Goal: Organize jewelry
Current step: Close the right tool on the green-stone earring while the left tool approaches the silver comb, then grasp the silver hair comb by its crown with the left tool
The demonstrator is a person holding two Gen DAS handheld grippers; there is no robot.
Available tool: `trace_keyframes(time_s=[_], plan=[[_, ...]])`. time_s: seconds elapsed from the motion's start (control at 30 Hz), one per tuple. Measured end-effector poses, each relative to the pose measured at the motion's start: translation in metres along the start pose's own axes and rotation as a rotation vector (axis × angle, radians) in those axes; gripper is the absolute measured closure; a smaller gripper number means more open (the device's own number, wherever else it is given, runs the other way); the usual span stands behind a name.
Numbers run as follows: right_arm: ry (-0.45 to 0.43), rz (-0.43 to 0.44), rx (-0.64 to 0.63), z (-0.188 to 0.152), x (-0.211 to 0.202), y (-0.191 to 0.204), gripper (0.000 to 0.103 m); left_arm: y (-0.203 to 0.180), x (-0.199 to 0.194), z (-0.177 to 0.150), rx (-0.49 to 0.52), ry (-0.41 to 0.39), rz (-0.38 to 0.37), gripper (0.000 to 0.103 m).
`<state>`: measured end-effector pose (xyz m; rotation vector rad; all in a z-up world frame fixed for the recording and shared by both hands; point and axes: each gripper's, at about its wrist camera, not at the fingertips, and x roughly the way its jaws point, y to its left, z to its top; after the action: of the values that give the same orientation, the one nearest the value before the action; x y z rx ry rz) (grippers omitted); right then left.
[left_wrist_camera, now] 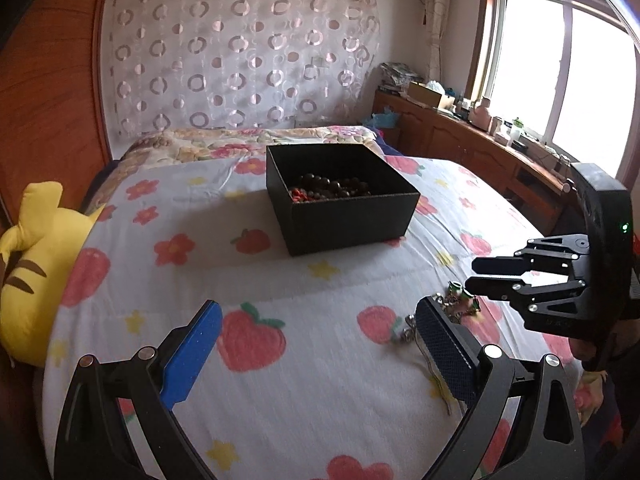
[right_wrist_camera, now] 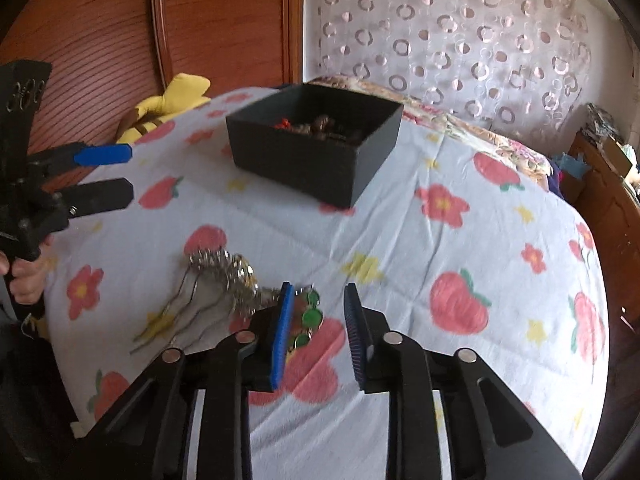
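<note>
Jewelry [right_wrist_camera: 240,276] on bedspread [right_wrist_camera: 400,240] (loose heap), both grippers [left_wrist_camera: 320,336] [right_wrist_camera: 318,312] spread, grasping nothing

A bed with a white sheet [left_wrist_camera: 280,380] printed in strawberries and flowers fills the room's middle. A yellow striped plush toy [left_wrist_camera: 36,264] lies at its edge by the wooden headboard [right_wrist_camera: 100,40]. A circle-patterned curtain [left_wrist_camera: 240,52] hangs behind, and a cluttered wooden cabinet [left_wrist_camera: 472,140] runs under the window [left_wrist_camera: 560,72].
</note>
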<state>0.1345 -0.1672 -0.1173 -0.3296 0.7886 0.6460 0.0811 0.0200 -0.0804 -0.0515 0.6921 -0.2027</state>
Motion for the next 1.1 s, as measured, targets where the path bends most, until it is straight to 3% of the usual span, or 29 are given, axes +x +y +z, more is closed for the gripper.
trace_keyframes(time_s=[0.23, 0.3, 0.73, 0.97, 1.1], plan=[[0.033, -0.014, -0.022, -0.005, 0.009, 0.006, 0.082, -0.002, -0.002, -0.004, 0.003, 0.004, -0.001, 0.009], [0.031, 0.004, -0.025, -0.008, 0.007, 0.007, 0.090, -0.005, -0.003, -0.006, 0.012, 0.005, 0.001, 0.009], [-0.086, -0.102, 0.027, -0.022, -0.040, -0.022, 0.090, -0.030, 0.006, -0.015, 0.049, 0.062, -0.037, 0.009], [-0.069, -0.109, 0.056, -0.037, -0.036, -0.038, 0.090, -0.049, 0.010, -0.018, 0.087, 0.088, -0.079, 0.010], [-0.064, -0.095, 0.065, -0.043, -0.030, -0.038, 0.090, -0.055, 0.014, -0.018, 0.095, 0.114, -0.109, 0.025]])
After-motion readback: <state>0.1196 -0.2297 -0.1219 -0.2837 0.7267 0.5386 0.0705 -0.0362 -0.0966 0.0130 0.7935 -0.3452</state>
